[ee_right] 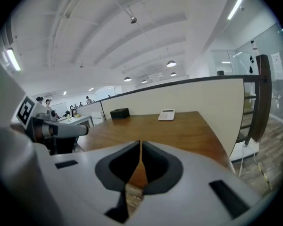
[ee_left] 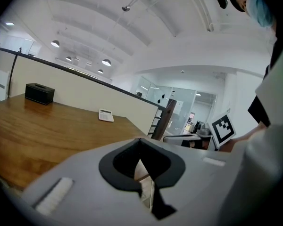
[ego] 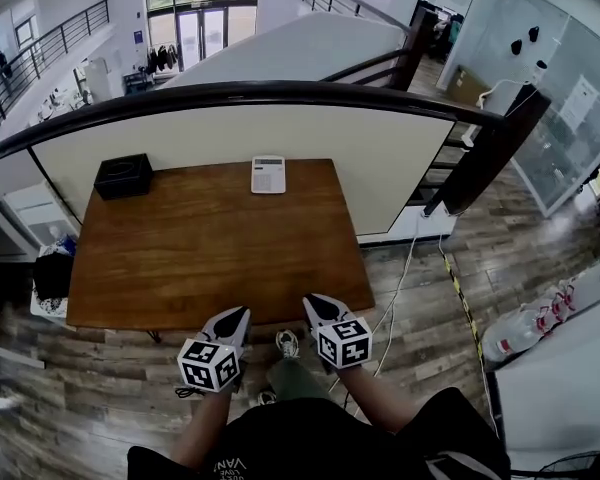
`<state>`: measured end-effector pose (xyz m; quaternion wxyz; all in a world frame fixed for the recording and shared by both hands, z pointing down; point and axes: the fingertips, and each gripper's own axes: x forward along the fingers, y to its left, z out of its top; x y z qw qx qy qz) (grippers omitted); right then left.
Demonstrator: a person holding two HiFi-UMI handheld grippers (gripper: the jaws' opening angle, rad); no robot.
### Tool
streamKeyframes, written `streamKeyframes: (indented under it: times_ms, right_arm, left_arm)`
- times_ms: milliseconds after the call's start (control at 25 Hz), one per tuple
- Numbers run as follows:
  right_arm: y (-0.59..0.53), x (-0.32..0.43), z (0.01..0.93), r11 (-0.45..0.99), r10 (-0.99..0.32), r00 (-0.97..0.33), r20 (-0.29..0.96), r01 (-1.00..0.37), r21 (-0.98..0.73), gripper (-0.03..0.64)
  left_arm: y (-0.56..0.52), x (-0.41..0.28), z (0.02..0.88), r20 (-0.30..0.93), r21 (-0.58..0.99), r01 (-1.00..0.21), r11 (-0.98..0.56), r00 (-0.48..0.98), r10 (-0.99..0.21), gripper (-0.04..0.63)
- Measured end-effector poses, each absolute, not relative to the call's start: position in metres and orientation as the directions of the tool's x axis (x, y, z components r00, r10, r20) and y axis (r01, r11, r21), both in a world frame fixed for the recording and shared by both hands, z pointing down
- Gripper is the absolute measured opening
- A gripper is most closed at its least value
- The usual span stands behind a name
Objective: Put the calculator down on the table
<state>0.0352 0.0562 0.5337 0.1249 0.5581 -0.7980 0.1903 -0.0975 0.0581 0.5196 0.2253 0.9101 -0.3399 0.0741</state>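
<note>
- Floor (ego: 430, 298): grey-brown wood-look planks. A white cable (ego: 405, 268) runs across it to the right of the table.
- Partition (ego: 380, 148): cream panel topped by a dark curved handrail (ego: 230, 92). It stands along the far edge of the table.
- Table (ego: 210, 258): brown wooden top, rectangular. It appears in both gripper views as well ( (ee_left: 37, 131), (ee_right: 179, 131)). Only two items rest on it, both at the far edge.
- Person: arms and dark top at the bottom of the head view, standing at the near edge of the table with a shoe (ego: 288, 343) showing between the grippers.
- Bottles (ego: 525, 328): a cluster lying on the floor at far right, well apart from the table.
- Left gripper (ego: 242, 312): held just off the near table edge, marker cube (ego: 209, 364) toward the person. In its own view (ee_left: 140, 140) the jaws meet at the tips with nothing between them; only floor shows through the slit lower down.
- Right gripper (ego: 310, 301): beside the left one, at the near edge, marker cube (ego: 343, 342) toward the person. In its own view (ee_right: 140, 143) the jaws are pressed together and empty.
- Black box (ego: 123, 176): rectangular, far left corner of the table, also seen at (ee_left: 39, 93) and (ee_right: 119, 113).
- Calculator (ego: 268, 174): white, lying flat on the table at the middle of the far edge, next to the partition. It is well apart from both grippers and from the black box ( (ee_left: 106, 115), (ee_right: 167, 115)). Neither gripper touches it.
</note>
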Motion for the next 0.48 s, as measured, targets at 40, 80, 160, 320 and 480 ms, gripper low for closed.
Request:
streamKeyframes:
  times_ms: [40, 80, 160, 320, 480]
  right_arm:
    - [0.058, 0.034, 0.534, 0.309, -0.841, -0.349, 0.413, -0.937, -0.162, 0.026]
    - [0.06, 0.032, 0.533, 0.313, -0.84, -0.352, 0.414, -0.936, -0.161, 0.025]
    - [0.061, 0.031, 0.533, 0.319, -0.839, -0.355, 0.413, -0.935, -0.156, 0.025]
    - [0.063, 0.029, 0.534, 0.323, -0.84, -0.357, 0.409, -0.934, -0.151, 0.023]
    - [0.065, 0.029, 0.536, 0.328, -0.836, -0.359, 0.414, -0.933, -0.147, 0.023]
  left_arm:
    - [0.06, -0.099, 0.52, 0.288, 0.362, -0.655, -0.663, 0.755, -0.589, 0.011]
    - [0.062, -0.101, 0.52, 0.289, 0.364, -0.659, -0.658, 0.752, -0.593, 0.012]
    - [0.066, -0.105, 0.522, 0.292, 0.366, -0.667, -0.65, 0.745, -0.6, 0.012]
    - [0.071, -0.113, 0.525, 0.291, 0.364, -0.679, -0.637, 0.733, -0.614, 0.012]
    - [0.074, -0.117, 0.526, 0.296, 0.36, -0.687, -0.631, 0.726, -0.621, 0.011]
